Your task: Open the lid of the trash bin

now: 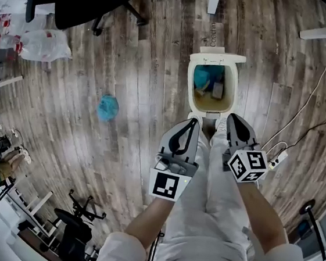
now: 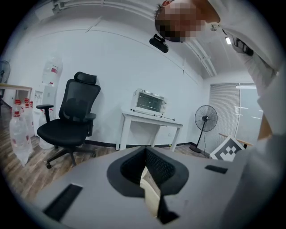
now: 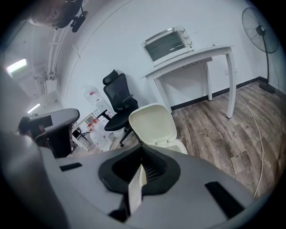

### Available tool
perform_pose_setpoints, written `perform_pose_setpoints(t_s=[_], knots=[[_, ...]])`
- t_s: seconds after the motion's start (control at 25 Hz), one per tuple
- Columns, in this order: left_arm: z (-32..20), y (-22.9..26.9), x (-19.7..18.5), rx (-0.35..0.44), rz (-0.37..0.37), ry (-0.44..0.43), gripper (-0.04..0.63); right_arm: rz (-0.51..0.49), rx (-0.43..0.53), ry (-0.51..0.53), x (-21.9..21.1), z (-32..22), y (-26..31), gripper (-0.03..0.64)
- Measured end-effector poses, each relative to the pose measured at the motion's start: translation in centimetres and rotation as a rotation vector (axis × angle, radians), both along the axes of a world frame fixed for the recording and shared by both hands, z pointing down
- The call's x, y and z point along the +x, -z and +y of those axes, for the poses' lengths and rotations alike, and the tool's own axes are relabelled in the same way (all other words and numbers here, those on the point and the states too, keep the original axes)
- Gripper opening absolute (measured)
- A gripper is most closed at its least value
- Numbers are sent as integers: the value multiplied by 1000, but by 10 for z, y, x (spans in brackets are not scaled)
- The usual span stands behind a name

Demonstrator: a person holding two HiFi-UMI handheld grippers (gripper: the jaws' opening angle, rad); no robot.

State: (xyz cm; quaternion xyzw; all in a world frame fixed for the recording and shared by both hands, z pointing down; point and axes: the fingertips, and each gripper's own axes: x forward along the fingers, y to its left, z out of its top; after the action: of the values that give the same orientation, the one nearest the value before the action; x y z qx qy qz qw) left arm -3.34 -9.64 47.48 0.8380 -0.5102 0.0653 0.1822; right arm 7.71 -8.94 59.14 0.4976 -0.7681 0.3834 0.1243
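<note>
Held close to the body, the left gripper and right gripper are both pressed shut, nothing gripped. Just ahead on the floor the trash bin is seen, mouth upward, lid raised at its far edge, long axis running away from the person; opening is judged done, so no further grasp seems called for

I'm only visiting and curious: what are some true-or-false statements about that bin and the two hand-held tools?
1. The lid of the trash bin stands open. True.
2. The trash bin is empty. False: it holds a teal item and other rubbish.
3. The right gripper clamps the lid. False: its jaws are together on nothing, apart from the bin.
4. A teal bundle lies on the floor. True.
5. The left gripper is wide open. False: its jaws are together.
</note>
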Motion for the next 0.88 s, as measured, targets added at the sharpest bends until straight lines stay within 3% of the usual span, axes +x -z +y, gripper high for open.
perform_pose_setpoints(t_s=[0.4, 0.88], knots=[[-3, 112, -15, 57, -2, 14, -2, -27, 151, -30, 15, -8, 167, 15], [-13, 291, -45, 290, -55, 66, -2, 0, 432, -135, 110, -20, 387, 16]])
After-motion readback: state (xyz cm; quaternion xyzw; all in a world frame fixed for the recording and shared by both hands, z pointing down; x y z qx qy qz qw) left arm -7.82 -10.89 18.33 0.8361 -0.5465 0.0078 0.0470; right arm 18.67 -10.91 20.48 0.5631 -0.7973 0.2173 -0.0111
